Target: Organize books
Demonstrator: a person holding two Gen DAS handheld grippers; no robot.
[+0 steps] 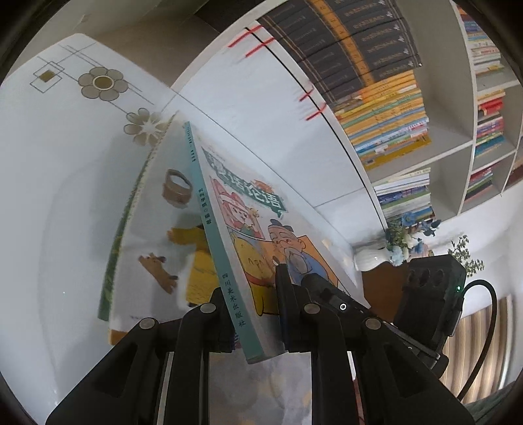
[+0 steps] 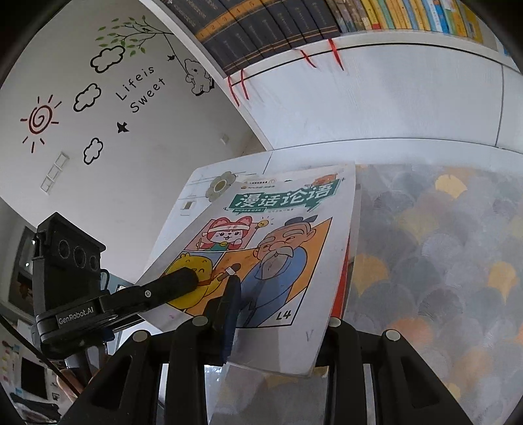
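Observation:
A comic book (image 1: 248,209) with a teal spine and a cartoon cover (image 2: 278,235) is held up in the air by both grippers. My left gripper (image 1: 248,281) is shut on its spine end, one finger on each side. Left of it stands a second book (image 1: 153,229) with a white cover and a green edge, beyond the left finger. My right gripper (image 2: 281,294) is shut on the comic's lower edge. Its left finger (image 2: 232,294) presses the front cover, and the other finger is hidden behind. A red book edge (image 2: 343,281) shows behind the comic.
Ahead is a white bookcase (image 2: 392,98) with dark volumes (image 2: 261,29) and colourful books (image 1: 385,121) on its shelves. A scale-patterned cloth (image 2: 441,245) lies below. A white vase of blue flowers (image 1: 382,251) stands to the right. The decorated wall (image 2: 98,130) is on the left.

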